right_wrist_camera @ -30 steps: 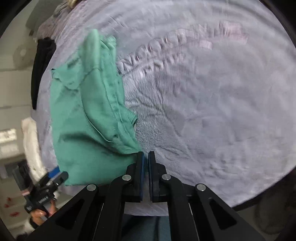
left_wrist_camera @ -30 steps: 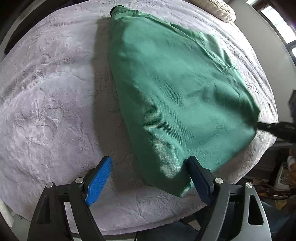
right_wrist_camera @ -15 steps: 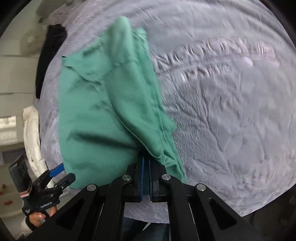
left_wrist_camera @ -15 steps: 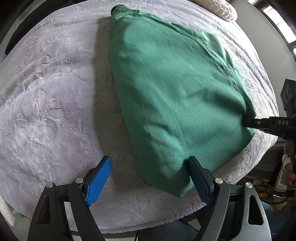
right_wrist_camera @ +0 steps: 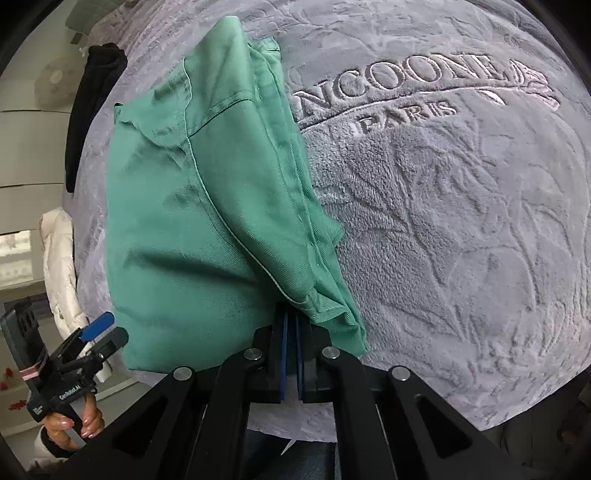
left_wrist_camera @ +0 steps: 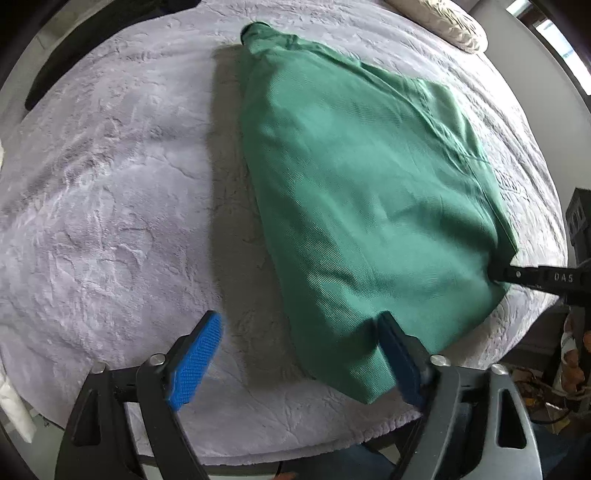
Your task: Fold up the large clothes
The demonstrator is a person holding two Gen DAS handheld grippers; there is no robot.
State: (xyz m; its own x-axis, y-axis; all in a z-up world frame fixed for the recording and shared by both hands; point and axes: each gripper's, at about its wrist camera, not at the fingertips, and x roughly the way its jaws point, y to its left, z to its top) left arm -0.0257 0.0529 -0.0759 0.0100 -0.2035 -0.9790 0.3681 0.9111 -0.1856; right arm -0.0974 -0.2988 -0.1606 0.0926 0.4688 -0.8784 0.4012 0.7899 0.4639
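A green garment lies folded on the grey plush blanket, collar end far, hem end near. My left gripper hovers over its near left corner; the jaws are opening and stand wide, pads clear of the cloth, with the corner lying just inside the right finger. My right gripper is shut on the garment's near right corner, layers bunched above the pads. It also shows in the left wrist view as the right gripper, while the left gripper appears low left.
The blanket carries embossed lettering and leaf patterns to the right of the garment. A pillow sits at the far end. Dark clothing and a white jacket hang beyond the bed's side. The bed's near edge runs just under both grippers.
The right gripper has carried the garment's corner inward and down, so the cloth fills more of its view. The left gripper stays in place over the near corner.
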